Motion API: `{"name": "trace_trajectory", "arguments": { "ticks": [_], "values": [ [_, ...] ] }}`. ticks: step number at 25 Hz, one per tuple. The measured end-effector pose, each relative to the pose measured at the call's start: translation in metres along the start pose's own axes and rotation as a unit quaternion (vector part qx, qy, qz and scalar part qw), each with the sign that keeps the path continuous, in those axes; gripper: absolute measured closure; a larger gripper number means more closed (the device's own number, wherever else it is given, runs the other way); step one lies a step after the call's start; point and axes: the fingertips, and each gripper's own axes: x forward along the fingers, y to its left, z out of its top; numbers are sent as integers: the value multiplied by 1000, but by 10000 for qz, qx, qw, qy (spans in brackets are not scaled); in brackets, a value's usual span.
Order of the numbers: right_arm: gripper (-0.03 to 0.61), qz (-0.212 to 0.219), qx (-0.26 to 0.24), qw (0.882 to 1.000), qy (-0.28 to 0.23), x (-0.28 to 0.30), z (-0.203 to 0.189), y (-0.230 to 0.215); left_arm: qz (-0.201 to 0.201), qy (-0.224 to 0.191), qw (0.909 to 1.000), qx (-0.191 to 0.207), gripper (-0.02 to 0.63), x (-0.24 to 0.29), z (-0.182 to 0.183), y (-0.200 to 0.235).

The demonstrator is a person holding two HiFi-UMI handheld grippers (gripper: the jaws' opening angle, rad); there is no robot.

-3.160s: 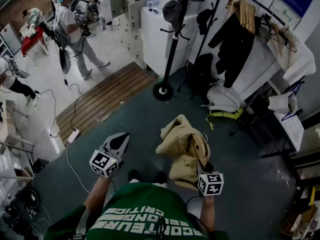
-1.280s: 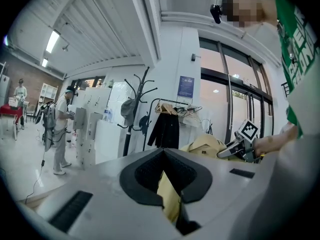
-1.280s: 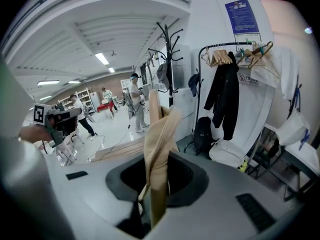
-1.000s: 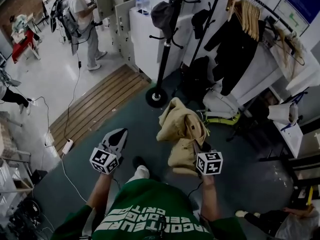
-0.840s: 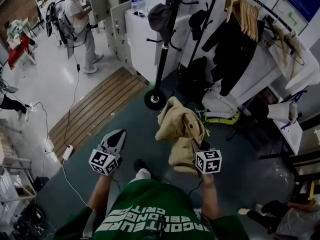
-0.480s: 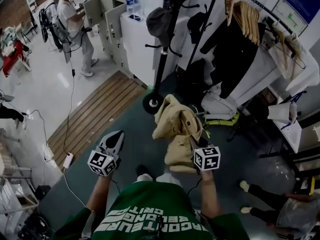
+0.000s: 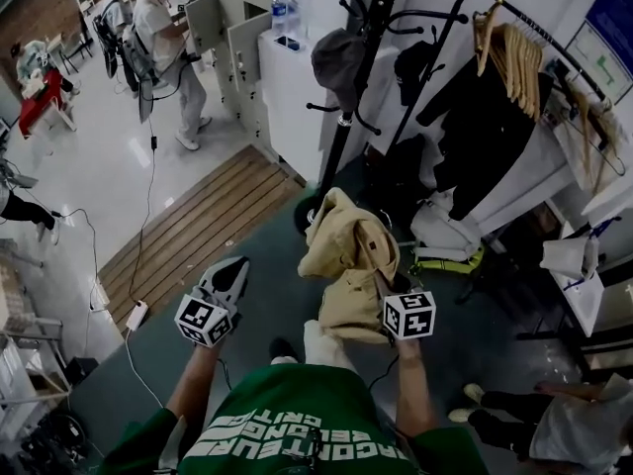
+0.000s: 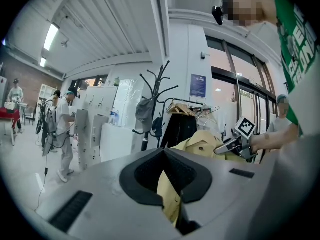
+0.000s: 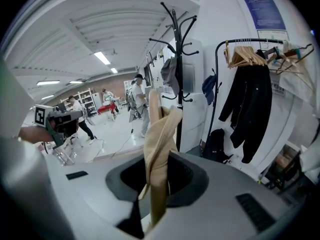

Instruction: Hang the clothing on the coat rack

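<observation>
At the far left a person (image 7: 163, 38) is standing by the lockers (image 7: 242, 43), and a wooden slatted mat (image 7: 198, 216) is lying beside the dark floor (image 7: 495, 364). The left gripper (image 7: 237, 267) is hovering above that floor, its jaws resting together with nothing pinched, apart from the tan jacket (image 7: 348, 250). The black coat rack (image 7: 346, 117) is standing just beyond the jacket, a grey hat (image 7: 336, 57) hanging on one hook. The jacket is hanging bunched in the air, below the rack's hooks, and the right gripper (image 7: 388, 287) is clamping a fold of its fabric between its jaws. Further right a black coat (image 7: 485, 117) is hanging from a garment rail (image 9: 217, 84).
</observation>
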Motion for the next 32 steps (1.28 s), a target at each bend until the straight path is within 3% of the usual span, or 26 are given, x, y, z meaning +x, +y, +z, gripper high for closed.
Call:
{"name": "trace_trajectory", "arguments": {
  "ticks": [5,18,32],
  "values": [
    [500,335,-254,9991,49,32,18,-11,291,-23,9996,-20,609,29,7,20],
    [500,773,-731,9941,198,93,58,-59,584,-117,9982,57,609,117,26,34],
    [500,1067,-1060,9885,173,133,95,-97,919,-171,9956,91,609,160,31,33]
  ]
}}
